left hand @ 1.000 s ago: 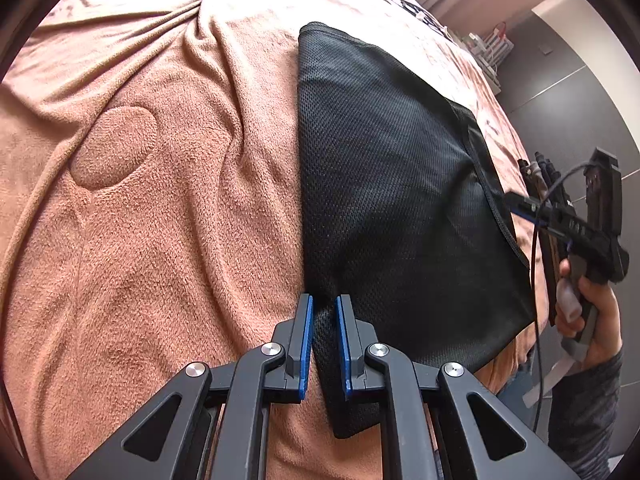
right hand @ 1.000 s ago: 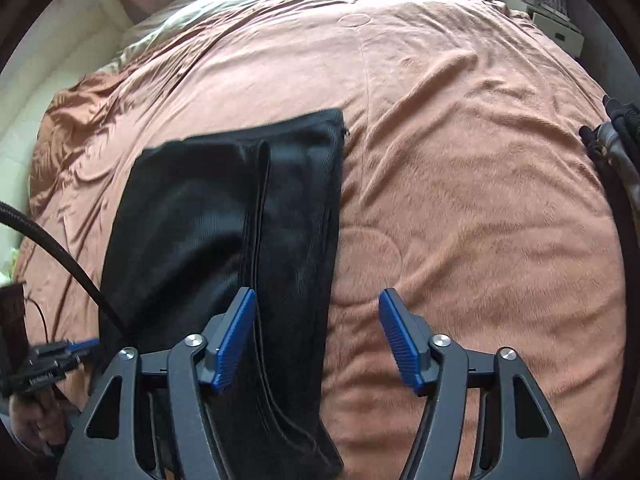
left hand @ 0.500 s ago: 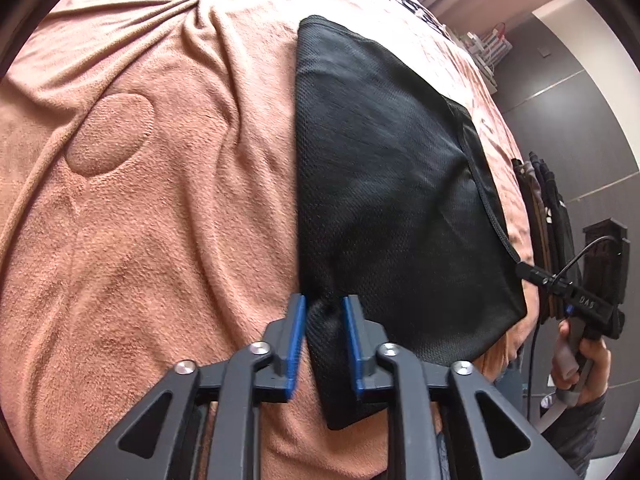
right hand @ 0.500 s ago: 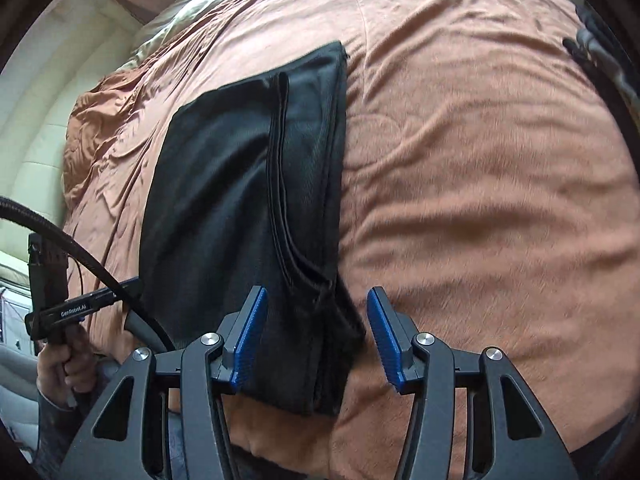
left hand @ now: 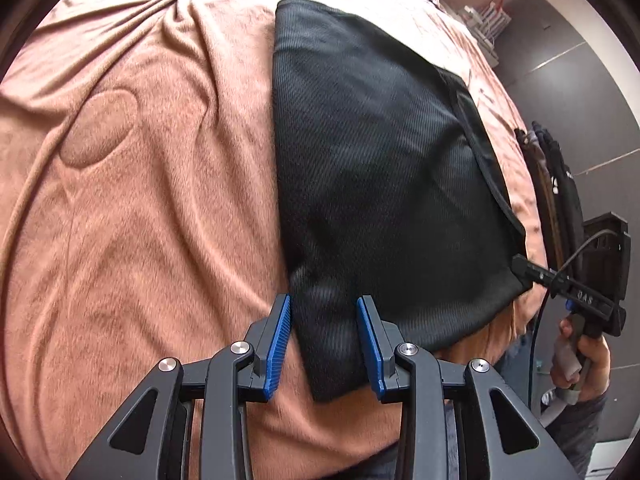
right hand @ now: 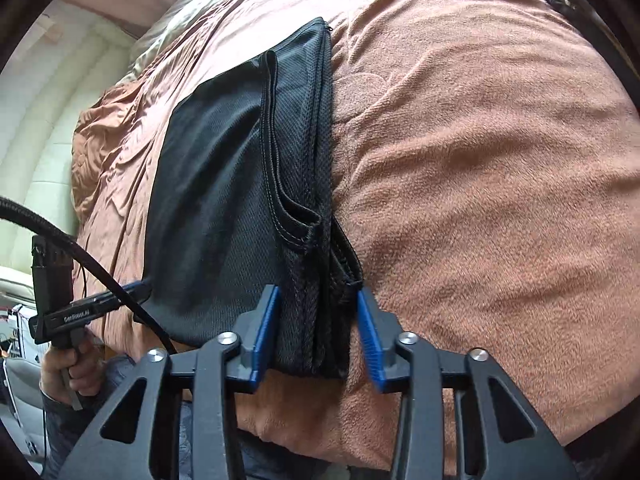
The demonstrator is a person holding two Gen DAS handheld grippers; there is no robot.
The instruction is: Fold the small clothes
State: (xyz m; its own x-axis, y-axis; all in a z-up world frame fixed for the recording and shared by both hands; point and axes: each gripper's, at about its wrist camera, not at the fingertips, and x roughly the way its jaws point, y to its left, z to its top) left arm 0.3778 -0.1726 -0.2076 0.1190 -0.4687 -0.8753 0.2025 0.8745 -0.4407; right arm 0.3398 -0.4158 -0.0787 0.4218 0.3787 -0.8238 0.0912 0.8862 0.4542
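Left wrist view first: my left gripper point(left hand: 324, 340) has its blue-padded jaws spread apart, one on each side of the near corner of the black garment point(left hand: 380, 184). The left pad point(left hand: 278, 344) sits right at the cloth's edge and the right pad point(left hand: 370, 344) rests against the fabric, but neither squeezes it. A soft bulge of cloth rises between them. From there the garment runs away from me as a folded dark panel of mesh-like weave, lying flat on the pinkish-brown blanket point(left hand: 140, 208) that covers the bed. A hemmed edge runs along its right side. Past that edge I see my right hand point(left hand: 580, 356) holding the handle of the other tool, with a cable looping from it.

From the right wrist view, my right gripper point(right hand: 316, 332) is likewise parted, straddling the opposite near corner of the black garment point(right hand: 224, 184). The layered seams of the fold stand between the pads, and I cannot tell whether either pad point(right hand: 370, 332) presses the cloth. The blanket point(right hand: 480, 160) spreads wide to the right, rumpled in shallow ridges. At the lower left my left hand point(right hand: 68, 368) grips its tool's handle, a black cable point(right hand: 80, 252) arching over it.
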